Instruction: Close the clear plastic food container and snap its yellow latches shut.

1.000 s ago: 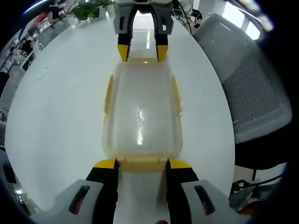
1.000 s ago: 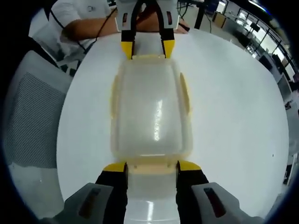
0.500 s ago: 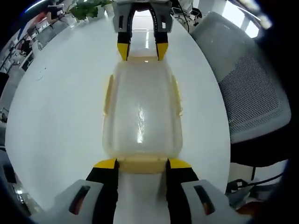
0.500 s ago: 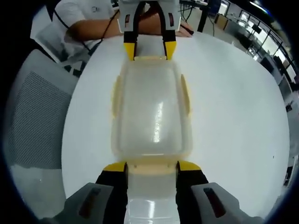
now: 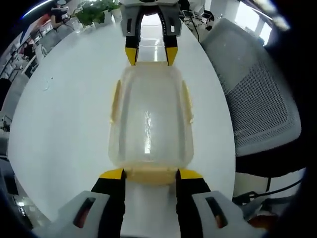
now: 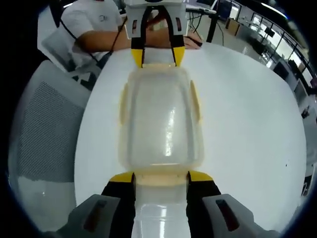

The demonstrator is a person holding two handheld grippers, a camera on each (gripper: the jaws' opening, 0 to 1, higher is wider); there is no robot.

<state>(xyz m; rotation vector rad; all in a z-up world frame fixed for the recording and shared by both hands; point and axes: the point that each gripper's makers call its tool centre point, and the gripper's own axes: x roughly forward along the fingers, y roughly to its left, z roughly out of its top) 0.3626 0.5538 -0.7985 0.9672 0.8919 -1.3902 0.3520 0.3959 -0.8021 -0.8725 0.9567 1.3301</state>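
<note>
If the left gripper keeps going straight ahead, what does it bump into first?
The left gripper would meet the yellow latch of the clear container first; it sits right between the tips, likely touching already.

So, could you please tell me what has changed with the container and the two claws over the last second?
Little has changed. Both cameras tilted slightly, so the background shifted. The container stays closed on the white table, and nothing was taken hold of or let go. The left claw and right claw still sit open at its opposite short ends, each straddling an end latch.
</note>
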